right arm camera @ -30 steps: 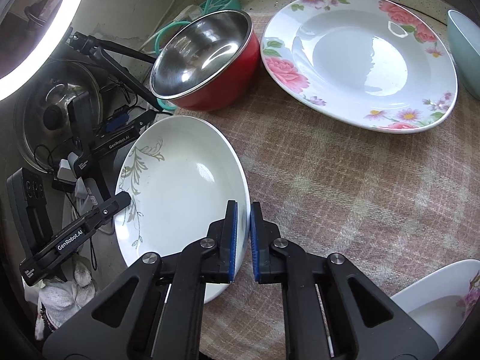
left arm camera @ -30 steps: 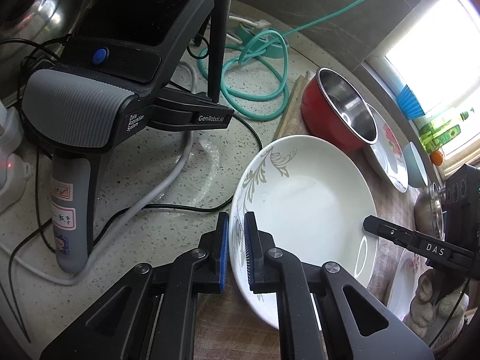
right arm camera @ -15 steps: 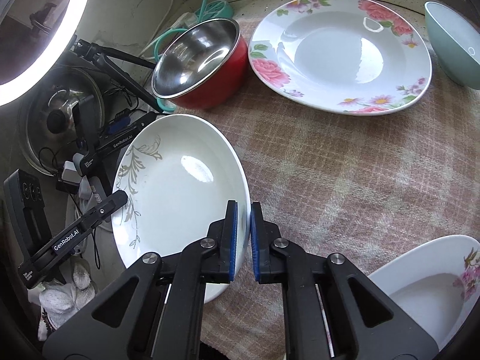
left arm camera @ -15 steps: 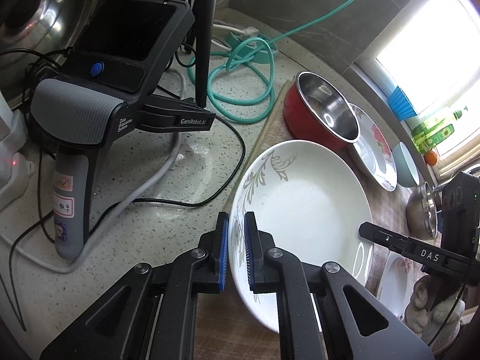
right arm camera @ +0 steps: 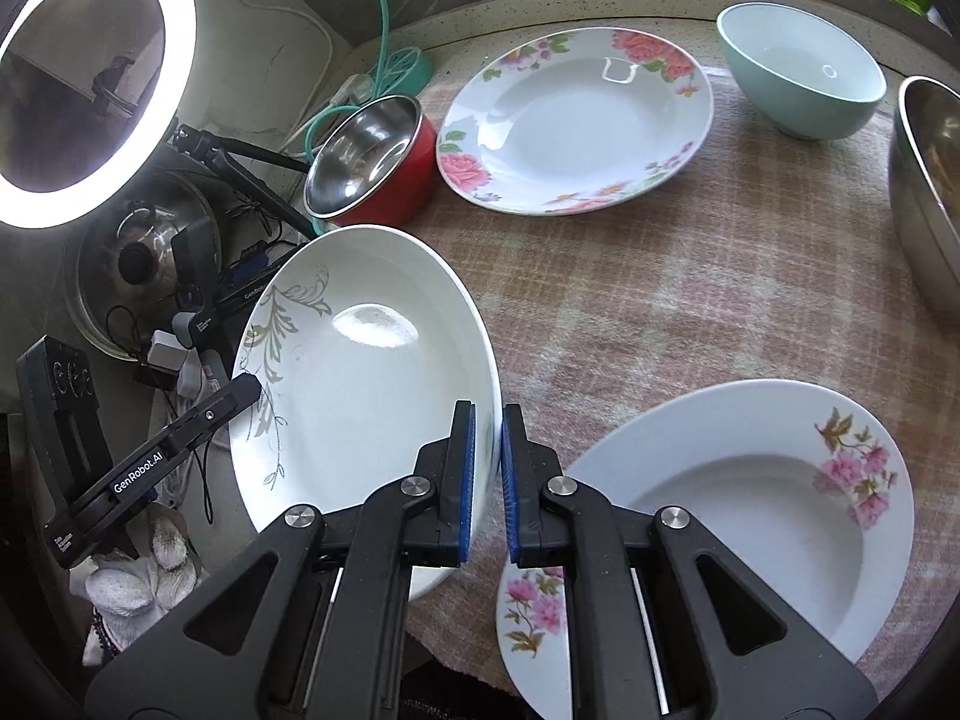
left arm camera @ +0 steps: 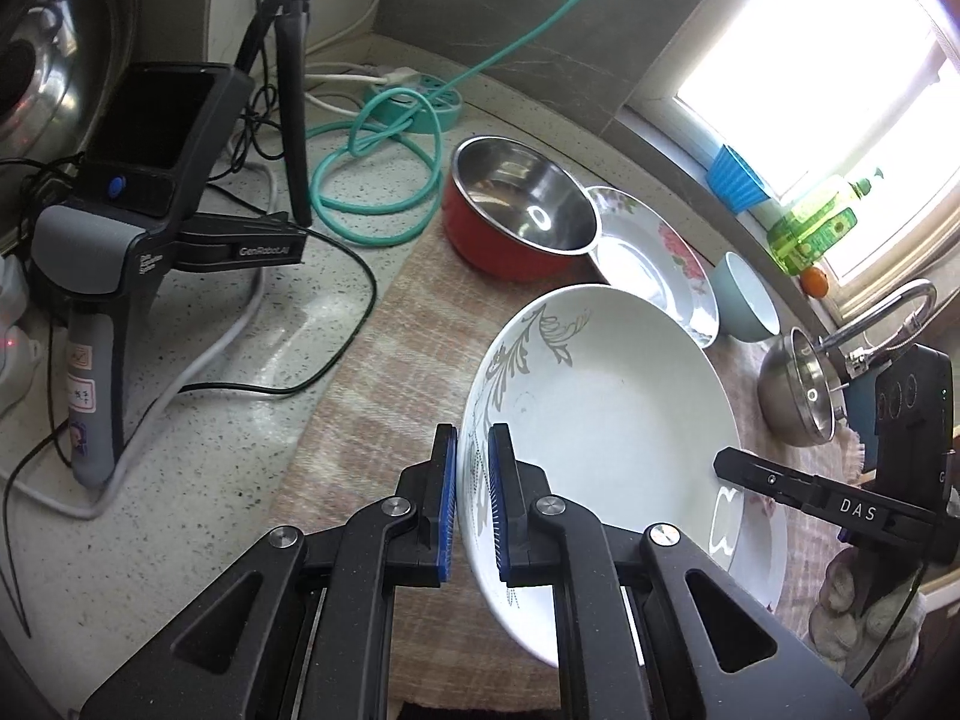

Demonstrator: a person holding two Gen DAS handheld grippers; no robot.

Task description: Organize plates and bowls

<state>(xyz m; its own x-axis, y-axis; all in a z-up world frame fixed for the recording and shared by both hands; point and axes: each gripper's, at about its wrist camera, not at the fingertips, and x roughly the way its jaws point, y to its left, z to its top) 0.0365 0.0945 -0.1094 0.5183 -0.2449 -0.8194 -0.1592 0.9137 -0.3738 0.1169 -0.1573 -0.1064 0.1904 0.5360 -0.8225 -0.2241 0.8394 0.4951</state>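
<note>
A white plate with a grey vine pattern (left arm camera: pixel 606 420) (right arm camera: pixel 366 360) hangs tilted above the plaid cloth, held at opposite rims. My left gripper (left arm camera: pixel 473 498) is shut on its left rim, and my right gripper (right arm camera: pixel 487 480) is shut on its right rim. On the cloth lie a rose-patterned plate (right arm camera: pixel 576 120) (left arm camera: pixel 654 258) at the back and another flowered plate (right arm camera: pixel 750 516) near the front right. A red bowl with a steel inside (left arm camera: pixel 516 210) (right arm camera: pixel 372 162), a pale green bowl (right arm camera: pixel 804 90) (left arm camera: pixel 747 306) and a steel bowl (right arm camera: pixel 927 192) (left arm camera: pixel 792 390) stand around them.
A spare handheld gripper unit (left arm camera: pixel 120 204) on a stand, a tripod (left arm camera: pixel 288 60), black and green cables (left arm camera: pixel 372 180) crowd the speckled counter at left. A lit ring light (right arm camera: pixel 90 90) and pot lid (right arm camera: pixel 138 252) stand left. A faucet (left arm camera: pixel 888 312) and window sill with bottles (left arm camera: pixel 822 222) lie to the right.
Both grippers have lifted the vine-pattern plate and carried it away from the counter's left edge, over the cloth. More of the front flowered plate and the green bowl has come into view.
</note>
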